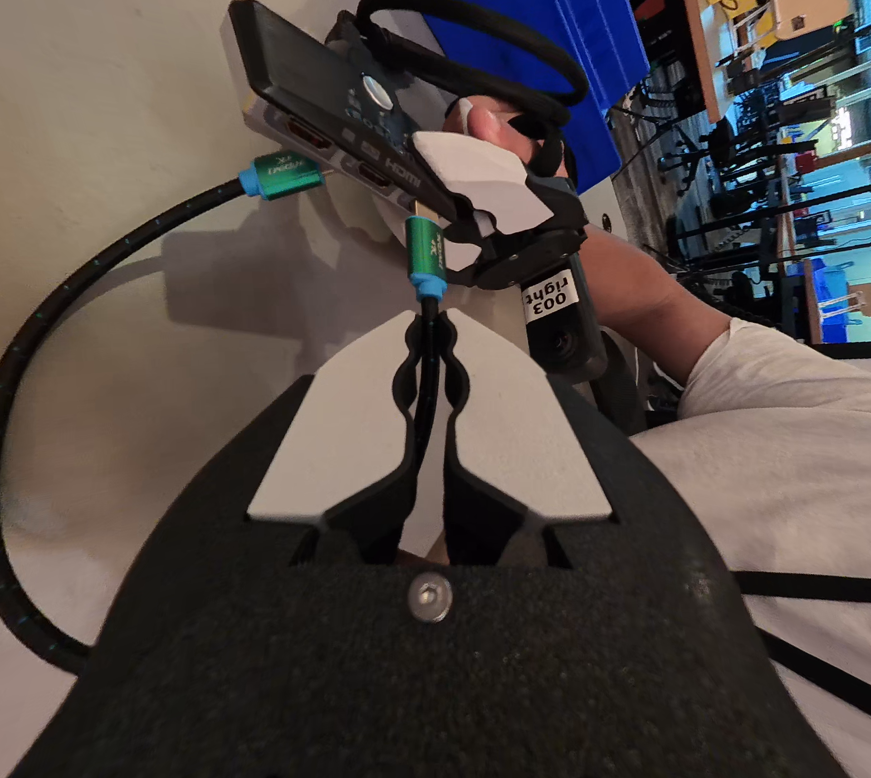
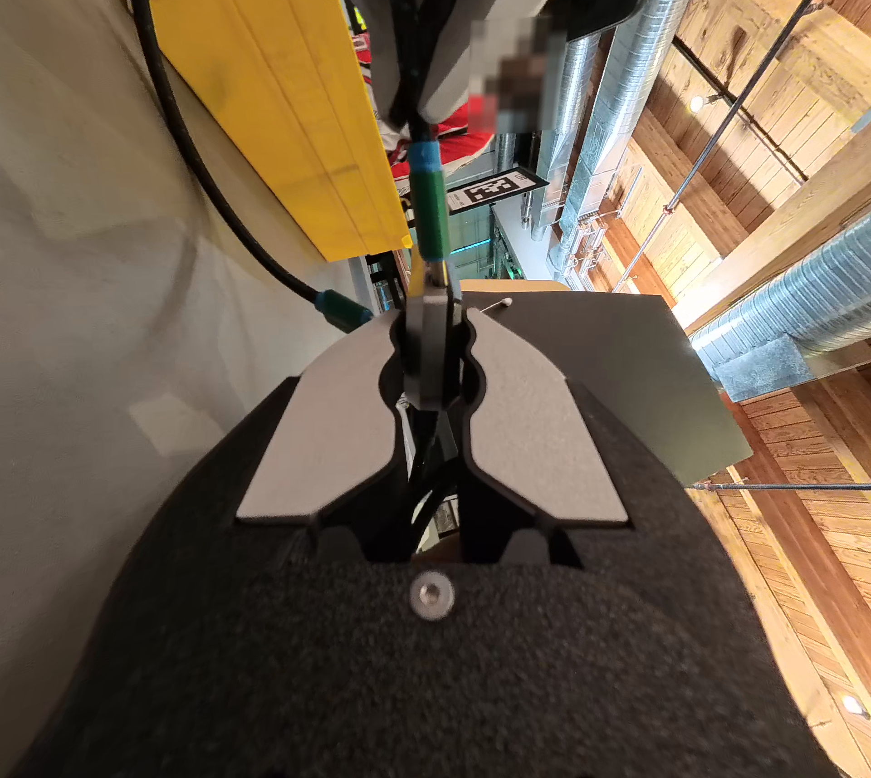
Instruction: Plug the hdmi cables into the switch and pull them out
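My left gripper [image 1: 429, 318] is shut on the black braided cable [image 1: 426, 378] just behind a green HDMI plug [image 1: 424, 253]. The plug's metal tip meets the side of the black switch [image 1: 301, 62]; I cannot tell how deep it sits. My right gripper [image 2: 429, 324] is shut on the switch [image 2: 426, 359], seen edge-on, and holds it above the table; it also shows in the left wrist view [image 1: 476, 199]. A second green plug [image 1: 283, 174] points at the switch's side beside two open ports; whether it is inserted is unclear. It also shows in the right wrist view [image 2: 341, 312].
A thick black cable [image 1: 471, 48] loops from the switch's far end. A blue bin [image 1: 495, 1] stands behind on the white table [image 1: 94, 95]. A yellow bin [image 2: 283, 95] is close to the left. A person's arm in a white sleeve [image 1: 707, 354] is at right. My hands' fingertips stand some 7 cm from each other.
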`<state>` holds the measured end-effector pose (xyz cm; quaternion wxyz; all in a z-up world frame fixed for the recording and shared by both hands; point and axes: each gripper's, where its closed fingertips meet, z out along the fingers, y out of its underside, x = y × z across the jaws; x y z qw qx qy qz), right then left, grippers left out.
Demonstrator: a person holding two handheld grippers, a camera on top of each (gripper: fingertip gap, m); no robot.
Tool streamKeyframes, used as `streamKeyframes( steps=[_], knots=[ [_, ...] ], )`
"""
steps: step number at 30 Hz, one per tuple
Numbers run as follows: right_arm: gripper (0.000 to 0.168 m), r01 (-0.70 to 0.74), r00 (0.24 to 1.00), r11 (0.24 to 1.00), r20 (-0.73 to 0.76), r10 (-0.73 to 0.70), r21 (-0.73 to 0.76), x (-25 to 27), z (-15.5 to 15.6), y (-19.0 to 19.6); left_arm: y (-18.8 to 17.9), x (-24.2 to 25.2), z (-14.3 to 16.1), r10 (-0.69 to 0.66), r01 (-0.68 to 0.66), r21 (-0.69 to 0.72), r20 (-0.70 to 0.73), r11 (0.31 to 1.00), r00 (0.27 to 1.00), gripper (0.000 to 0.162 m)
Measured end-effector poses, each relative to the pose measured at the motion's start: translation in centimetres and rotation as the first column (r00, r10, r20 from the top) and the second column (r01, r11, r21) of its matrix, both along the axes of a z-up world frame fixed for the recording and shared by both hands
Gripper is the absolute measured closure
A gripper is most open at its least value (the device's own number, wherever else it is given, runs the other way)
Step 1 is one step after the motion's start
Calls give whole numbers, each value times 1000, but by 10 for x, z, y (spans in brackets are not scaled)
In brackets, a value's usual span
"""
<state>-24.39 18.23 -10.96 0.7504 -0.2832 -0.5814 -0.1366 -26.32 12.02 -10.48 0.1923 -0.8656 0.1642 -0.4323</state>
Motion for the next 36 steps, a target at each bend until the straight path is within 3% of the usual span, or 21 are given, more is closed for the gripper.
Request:
streamKeyframes(
  steps=[9,19,27,33,36],
  knots=[
    [149,33,999,999,37,-34,42,-1,-3,1,8,0,-2,12,-11,41,-43,999,999,156],
    [151,66,997,998,26,-66,-8,1,-5,5,13,3,-4,44,-42,57,-24,997,999,156],
    [151,123,992,992,15,-122,-43,1,-7,10,22,6,-4,130,-127,141,-14,982,991,156],
    [150,118,992,993,38,-117,-12,2,-6,13,23,5,-5,122,-117,190,-17,975,992,156],
    [149,90,996,995,29,-89,-38,2,-6,14,20,3,3,146,-133,288,-22,948,989,142]
  ],
)
